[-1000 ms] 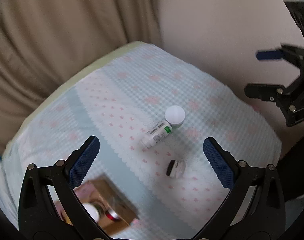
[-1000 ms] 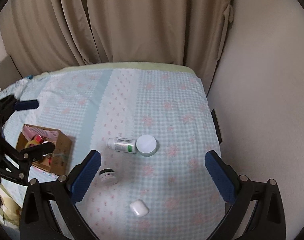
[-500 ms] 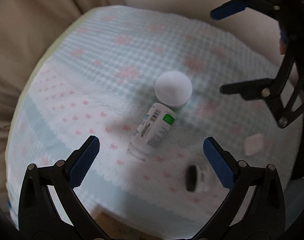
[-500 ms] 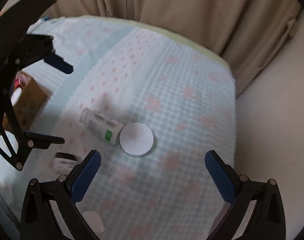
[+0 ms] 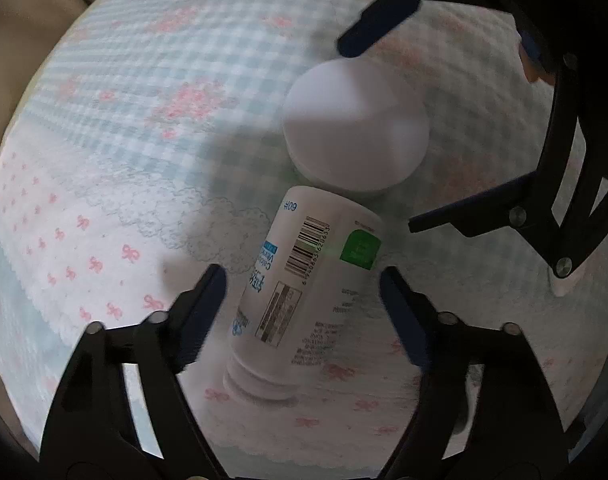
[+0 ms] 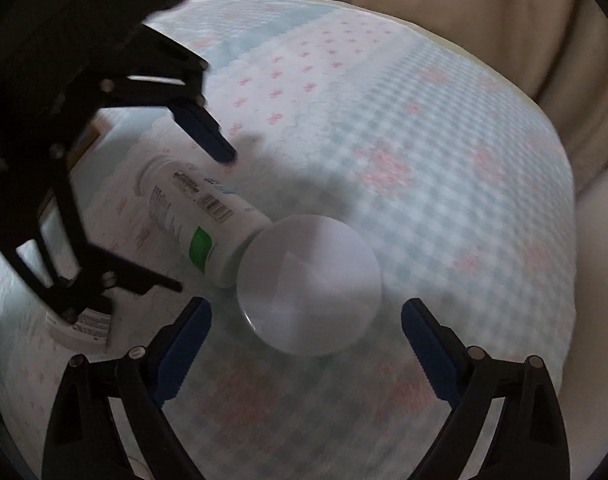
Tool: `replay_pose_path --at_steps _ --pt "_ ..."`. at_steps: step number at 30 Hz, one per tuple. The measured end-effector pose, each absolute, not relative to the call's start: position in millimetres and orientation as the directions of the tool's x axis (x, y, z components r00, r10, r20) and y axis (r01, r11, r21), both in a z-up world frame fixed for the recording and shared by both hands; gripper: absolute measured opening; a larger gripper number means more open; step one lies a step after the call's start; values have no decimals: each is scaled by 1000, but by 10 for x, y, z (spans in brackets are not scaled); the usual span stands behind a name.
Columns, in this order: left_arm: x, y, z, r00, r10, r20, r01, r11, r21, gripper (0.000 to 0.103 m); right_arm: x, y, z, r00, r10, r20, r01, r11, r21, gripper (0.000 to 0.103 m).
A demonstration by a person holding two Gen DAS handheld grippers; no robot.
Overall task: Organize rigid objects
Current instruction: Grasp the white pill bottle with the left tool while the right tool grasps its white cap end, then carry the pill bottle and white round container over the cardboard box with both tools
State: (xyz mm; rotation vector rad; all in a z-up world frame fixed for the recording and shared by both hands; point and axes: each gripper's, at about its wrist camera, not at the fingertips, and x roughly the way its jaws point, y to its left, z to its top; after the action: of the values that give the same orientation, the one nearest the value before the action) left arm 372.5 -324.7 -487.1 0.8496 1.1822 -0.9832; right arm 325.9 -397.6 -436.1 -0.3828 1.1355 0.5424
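Note:
A white pill bottle [image 5: 304, 292] with a barcode and a green patch lies on its side on the checked cloth [image 5: 143, 120]. Its base touches a round white jar [image 5: 356, 128] that stands upright. My left gripper [image 5: 299, 280] points down over the bottle, one finger on each side. Its jaws are closing, and gaps still show beside the pads. My right gripper [image 6: 306, 312] hangs over the jar [image 6: 310, 284] with its jaws closing and the pads clear of the jar's sides. The right wrist view also shows the left gripper [image 6: 195, 216] straddling the bottle [image 6: 191, 216].
A small jar with a printed label [image 6: 79, 324] lies at the left, partly behind the left gripper's frame. A sliver of a cardboard box [image 6: 89, 136] shows beyond it. A beige curtain [image 6: 464, 8] hangs behind the cloth, which drops away at the right edge.
Both grippers have come down close over the cloth, the left onto the bottle and the right onto the jar. Both pairs of jaws are narrower than before, the left much more so.

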Motion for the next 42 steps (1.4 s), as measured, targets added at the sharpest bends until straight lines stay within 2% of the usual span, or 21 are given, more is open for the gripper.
replay_pose_path --at_steps 1,2,3,5,13,21,27,35,42 --pt "3730 -3259 -4891 85 -163 -983 937 350 23 64 3270 -3971 -4377 312 220 -924 -600 800 -12 93" --pt "3737 -3272 -4912 78 -159 -984 936 350 18 60 3283 -3969 -4388 309 232 -923 -610 792 -5 85" --pt "3741 -3286 -4930 79 -151 -985 936 352 21 58 3305 -3974 -4403 297 241 -924 -613 790 9 76" --pt "3734 -3314 -4950 83 -148 -985 935 355 25 57 3340 -3992 -4435 284 241 -928 -604 797 22 67" --pt "3653 -3372 -4930 95 -144 -985 925 379 33 54 3279 -4065 -4350 302 254 -919 -531 845 59 66" --pt "3652 -3280 -4604 114 -175 -978 885 466 20 51 3150 -4226 -4053 356 239 -903 -407 910 80 66" --pt "3624 -3032 -4043 149 -236 -960 805 593 -21 50 3101 -4243 -3488 441 215 -871 -335 940 62 66" --pt "3407 -2463 -2957 258 -354 -899 618 776 -128 50 2972 -4035 -2432 553 187 -812 -279 960 31 66" --pt "2959 -1871 -2174 405 -343 -848 482 868 -121 50 2774 -3633 -1674 589 197 -784 -302 953 12 66"
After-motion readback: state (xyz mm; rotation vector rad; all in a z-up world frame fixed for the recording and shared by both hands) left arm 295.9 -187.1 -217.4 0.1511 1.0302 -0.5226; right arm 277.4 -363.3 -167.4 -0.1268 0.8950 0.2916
